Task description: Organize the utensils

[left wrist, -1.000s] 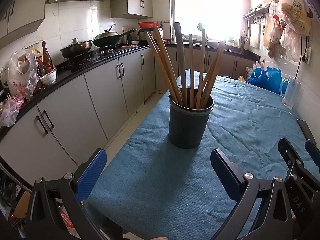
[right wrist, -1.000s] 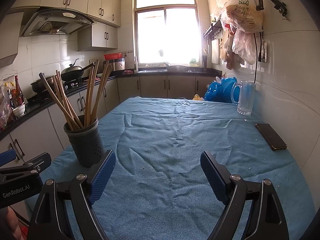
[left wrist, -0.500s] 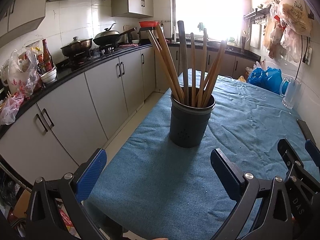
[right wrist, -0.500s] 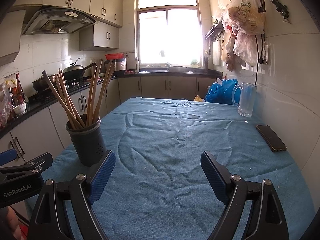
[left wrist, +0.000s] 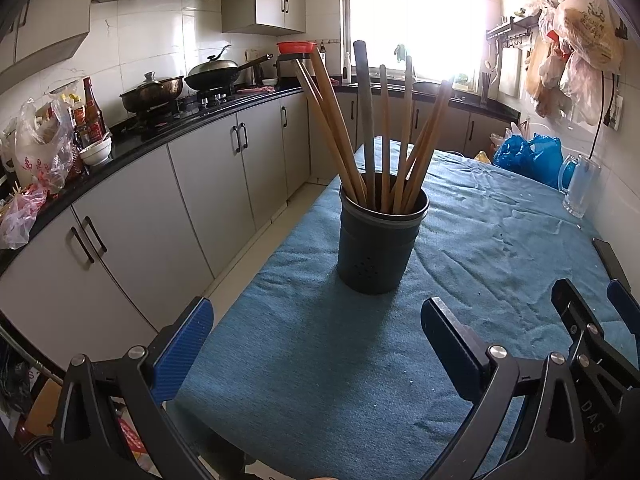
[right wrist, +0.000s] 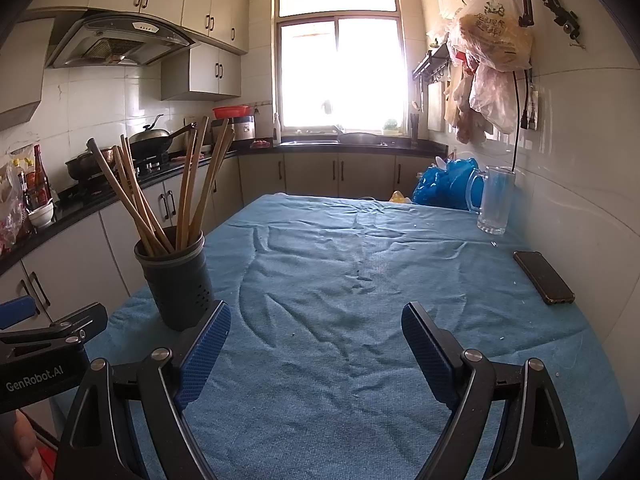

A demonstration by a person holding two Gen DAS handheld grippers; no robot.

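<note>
Both hand-held grippers (left wrist: 316, 336) (right wrist: 316, 336) apart, ribbed blue pads, wooden chopsticks (left wrist: 384, 132) in perforated cylindrical holder (left wrist: 378, 248)

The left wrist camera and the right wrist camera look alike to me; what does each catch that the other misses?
Only the left wrist view shows the left gripper from behind, open over bare cloth, and the grey handle among the sticks. Only the right wrist view shows the whole phone and the sink counter. Both show the dark holder of wooden utensils, the blue tablecloth, the glass mug and the open right gripper.
</note>
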